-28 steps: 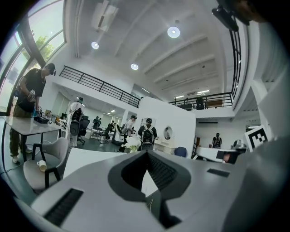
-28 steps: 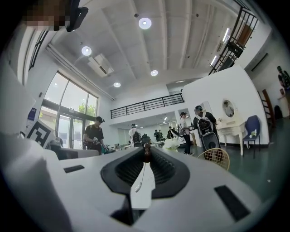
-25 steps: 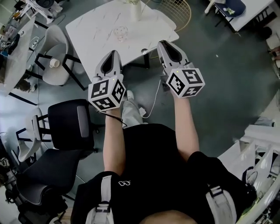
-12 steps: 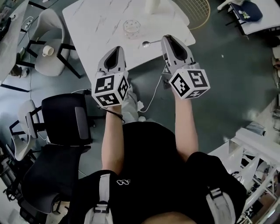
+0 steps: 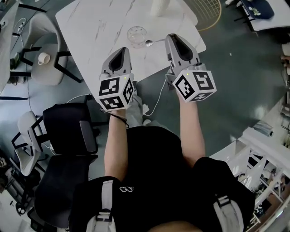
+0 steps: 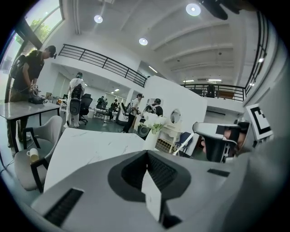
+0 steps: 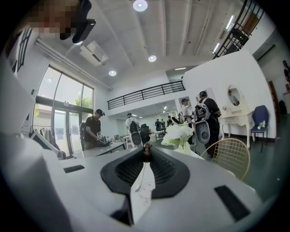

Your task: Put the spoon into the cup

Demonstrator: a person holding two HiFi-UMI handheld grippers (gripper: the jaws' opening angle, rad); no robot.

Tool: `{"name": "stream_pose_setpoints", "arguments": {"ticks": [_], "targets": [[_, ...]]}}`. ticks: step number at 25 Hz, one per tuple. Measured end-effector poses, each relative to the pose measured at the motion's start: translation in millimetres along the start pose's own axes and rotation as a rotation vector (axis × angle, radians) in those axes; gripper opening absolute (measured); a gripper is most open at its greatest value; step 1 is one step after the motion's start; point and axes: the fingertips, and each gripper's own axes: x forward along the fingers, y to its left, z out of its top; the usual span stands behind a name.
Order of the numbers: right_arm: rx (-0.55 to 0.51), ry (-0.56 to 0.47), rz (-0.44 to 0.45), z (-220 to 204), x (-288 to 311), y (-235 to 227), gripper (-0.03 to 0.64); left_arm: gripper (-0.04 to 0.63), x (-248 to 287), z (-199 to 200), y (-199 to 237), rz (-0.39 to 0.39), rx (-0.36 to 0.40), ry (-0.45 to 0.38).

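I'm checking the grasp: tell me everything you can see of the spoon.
The spoon looks like thin shiny metal: a small rounded bowl on a slim handle. The right gripper grips its handle end, so it juts out roughly level over the white table, bowl close beside the clear cup's rim. Contact with the cup can't be told.

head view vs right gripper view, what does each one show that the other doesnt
Only the head view: the black office chair, the person's forearms and, clearly, the glass cup.
Only the right gripper view: ceiling lights, the balcony railing, the white flowers and people standing at far tables.
Both: the right gripper shut on the spoon, the white table and the gold wire chair.
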Motion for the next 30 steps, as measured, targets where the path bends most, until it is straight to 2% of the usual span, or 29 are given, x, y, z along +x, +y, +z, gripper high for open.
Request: {"name": "stream_pose_setpoints", "arguments": {"ticks": [9, 16, 24, 30], "targets": [[0.016, 0.049, 0.015, -26.5, 59.6, 0.0, 0.048, 0.015, 35.5, -4.6, 27.6, -0.001, -0.014, 0.058], [0.032, 0.116, -0.016, -74.6, 96.7, -7.0, 0.048, 0.015, 55.6, -15.0, 61.7, 0.011, -0.028, 0.099], [0.043, 0.203, -0.034, -122.9, 116.9, -10.8, 0.048, 0.015, 75.4, -26.5, 78.8, 0.005, -0.041, 0.139], [0.039, 0.24, -0.028, -141.5, 125.5, -10.4, 0.048, 0.015, 84.5, -31.6, 86.3, 0.0, -0.045, 0.161]]}}
